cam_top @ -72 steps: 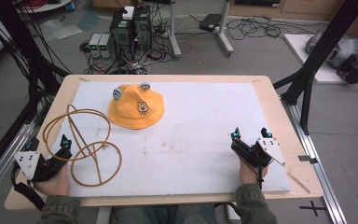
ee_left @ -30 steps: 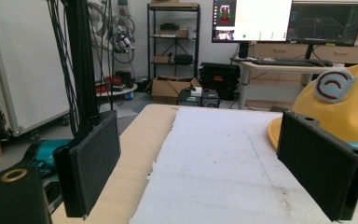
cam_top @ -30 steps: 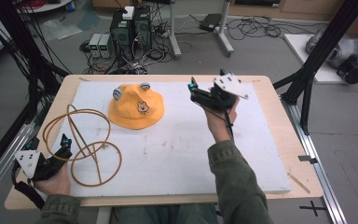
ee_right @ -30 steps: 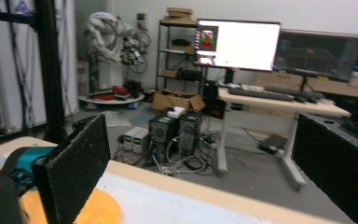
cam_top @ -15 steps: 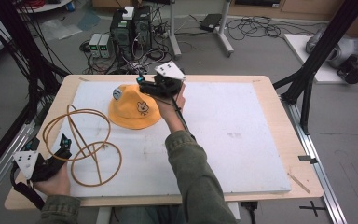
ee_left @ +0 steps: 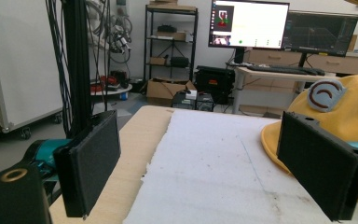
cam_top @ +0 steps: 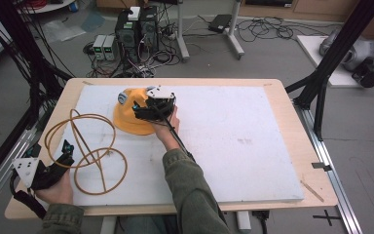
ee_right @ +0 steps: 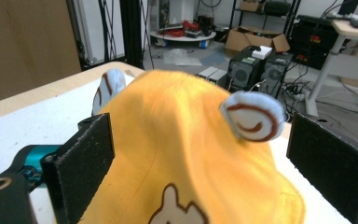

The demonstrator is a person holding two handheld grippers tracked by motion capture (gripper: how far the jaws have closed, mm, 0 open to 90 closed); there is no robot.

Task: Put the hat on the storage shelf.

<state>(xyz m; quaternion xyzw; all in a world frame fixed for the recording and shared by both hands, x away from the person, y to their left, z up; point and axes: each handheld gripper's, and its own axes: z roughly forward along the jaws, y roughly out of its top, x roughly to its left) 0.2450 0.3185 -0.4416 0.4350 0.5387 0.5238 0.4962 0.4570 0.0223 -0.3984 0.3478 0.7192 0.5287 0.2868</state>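
Orange hat (cam_top: pixel 126 117) with pale ears at the white mat's (cam_top: pixel 233 146) far left, right gripper (cam_top: pixel 143 109) over its crown, jaws spread wide, empty, left gripper (cam_top: pixel 61 158) spread, empty, beside tan hoops (cam_top: pixel 95 161).

A pale wooden tabletop (cam_top: pixel 282 97) carries a white sheet (cam_top: pixel 233 146), scuffed and rough-edged, that covers most of it and leaves a bare wooden border all round. On the grey floor beyond the far edge stand two dark computer towers (cam_top: pixel 136 24) with two small pale boxes (cam_top: pixel 104 47) just beside them and loose black cables (cam_top: pixel 268 29) strewn about, while black frame posts (cam_top: pixel 331 63) rise at either side. Farther back in the room, a lit monitor (ee_left: pixel 248 23) and a darker one (ee_left: pixel 319 31) stand on a desk, near a black shelf rack (ee_left: pixel 170 37) and an open cardboard box (ee_left: pixel 163 91).
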